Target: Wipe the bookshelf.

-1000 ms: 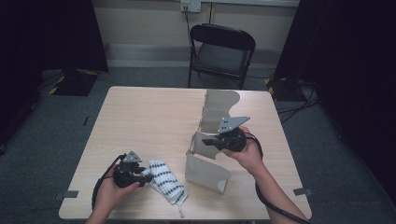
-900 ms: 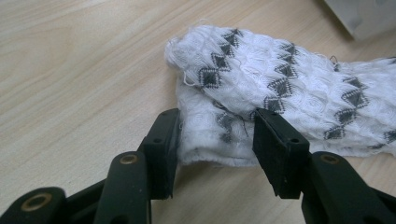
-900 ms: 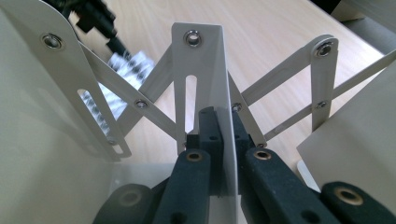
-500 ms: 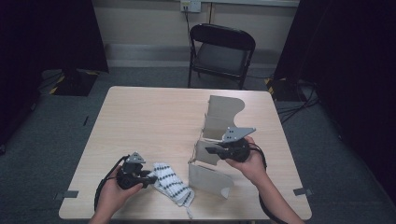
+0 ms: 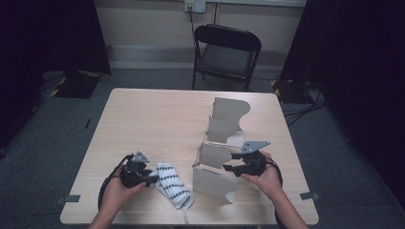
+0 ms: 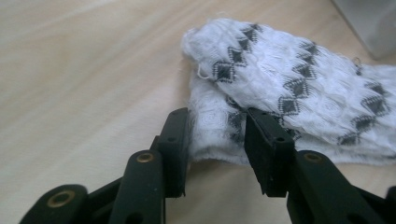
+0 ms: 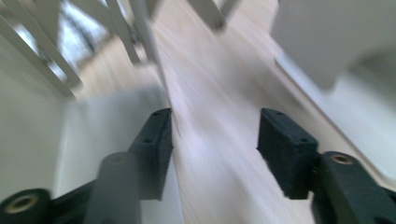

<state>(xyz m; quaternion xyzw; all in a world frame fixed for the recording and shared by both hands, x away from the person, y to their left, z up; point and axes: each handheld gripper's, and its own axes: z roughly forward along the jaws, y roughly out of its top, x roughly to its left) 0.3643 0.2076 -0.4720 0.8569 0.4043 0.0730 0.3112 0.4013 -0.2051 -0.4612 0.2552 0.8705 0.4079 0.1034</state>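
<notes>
Cloth [image 6: 289, 88], white with rows of dark diamonds, is lying folded at the near left of the table [image 5: 157, 114], and the left gripper [image 6: 215, 140] is pinching its near edge: the fabric is sitting between the two black jaws, which are pressing on it from both sides. In the high view the same left gripper [image 5: 143, 175] is resting low on the tabletop with the cloth [image 5: 173, 185] stretching away toward the person's right.

Just beyond the cloth, a pale folding rack [image 5: 220, 148] of zigzag panels is standing upright near the table's right side. The right gripper [image 5: 232, 161] is hovering at the rack's middle panels; its jaws have just been opening and are now standing spread, with nothing between them but blurred tabletop and a thin panel edge just beside one jaw [image 7: 212, 140].

Judging by this, the rack is being let go of while the cloth is being picked up; the next move is probably calling for the left gripper to lift the cloth toward the rack without losing its hold on the edge.

Counting: one cloth, one rack, two grippers, one table, and one black chair [image 5: 228, 52] behind it.
</notes>
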